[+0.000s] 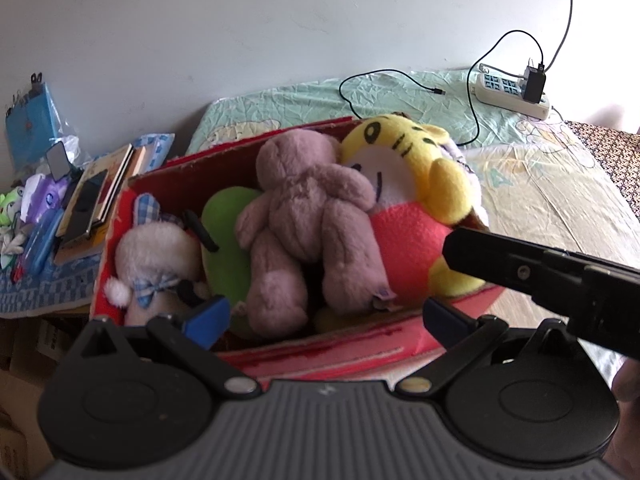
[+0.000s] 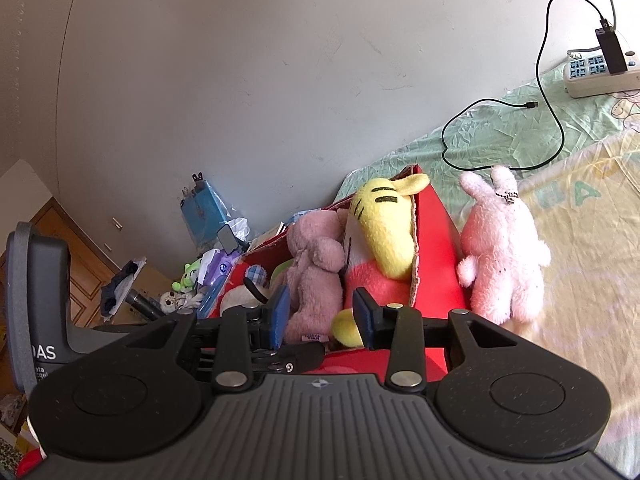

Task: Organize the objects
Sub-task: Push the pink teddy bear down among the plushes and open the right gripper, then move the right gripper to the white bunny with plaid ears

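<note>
Bed w/ green-yellow sheet vs white wall. Red box holds the plushes; pink bunny lies outside, touching the box's side. Looks light, soft, squashy: pinch mid-body. Left gripper wide open, empty; right gripper part open, empty.

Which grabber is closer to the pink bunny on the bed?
Right, probably. The right gripper sits over the red box, whose outer wall the pink bunny leans on. The left gripper hovers at the box's near edge; its view misses the bunny.
</note>
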The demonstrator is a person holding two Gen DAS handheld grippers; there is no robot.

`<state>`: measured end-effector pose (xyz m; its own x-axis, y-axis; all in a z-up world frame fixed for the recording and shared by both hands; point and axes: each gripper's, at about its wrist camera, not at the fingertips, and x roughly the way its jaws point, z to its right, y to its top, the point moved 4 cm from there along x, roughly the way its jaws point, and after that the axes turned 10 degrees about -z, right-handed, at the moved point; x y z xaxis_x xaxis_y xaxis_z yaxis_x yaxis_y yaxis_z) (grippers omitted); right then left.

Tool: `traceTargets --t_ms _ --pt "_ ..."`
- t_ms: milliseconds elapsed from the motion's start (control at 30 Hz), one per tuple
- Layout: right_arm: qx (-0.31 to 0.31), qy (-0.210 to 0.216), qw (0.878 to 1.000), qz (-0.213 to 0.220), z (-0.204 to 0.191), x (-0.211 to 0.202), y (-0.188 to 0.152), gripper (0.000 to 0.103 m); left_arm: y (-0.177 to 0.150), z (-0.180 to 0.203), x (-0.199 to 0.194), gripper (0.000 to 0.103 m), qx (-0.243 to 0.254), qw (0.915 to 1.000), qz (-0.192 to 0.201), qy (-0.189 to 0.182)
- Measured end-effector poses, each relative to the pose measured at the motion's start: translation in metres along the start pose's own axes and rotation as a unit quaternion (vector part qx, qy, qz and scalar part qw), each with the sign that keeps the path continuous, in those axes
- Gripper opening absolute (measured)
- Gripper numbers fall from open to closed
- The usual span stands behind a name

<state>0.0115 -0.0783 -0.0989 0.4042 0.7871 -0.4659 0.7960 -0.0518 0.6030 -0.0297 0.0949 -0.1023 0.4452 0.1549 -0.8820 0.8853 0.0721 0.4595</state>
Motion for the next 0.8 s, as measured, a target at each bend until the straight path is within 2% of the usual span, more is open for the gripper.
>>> traceTargets --t_ms 300,667,800 --pt "0.004 0.004 1.000 -0.007 0.007 -0.011 -0.007 0.039 -0.016 0.015 0.001 0.102 -0.005 0.9997 -0.020 -0.013" --pt "0.029 -0.021 0.999 -0.005 0.037 -0.030 -0.013 0.039 -0.037 0.047 0.012 0.102 0.015 0.9975 -0.037 -0.058" --pt "0.039 -0.035 0.999 -0.008 0.052 -0.034 -0.015 0.039 -0.041 0.058 0.023 0.102 0.012 0.9951 -0.047 -0.086"
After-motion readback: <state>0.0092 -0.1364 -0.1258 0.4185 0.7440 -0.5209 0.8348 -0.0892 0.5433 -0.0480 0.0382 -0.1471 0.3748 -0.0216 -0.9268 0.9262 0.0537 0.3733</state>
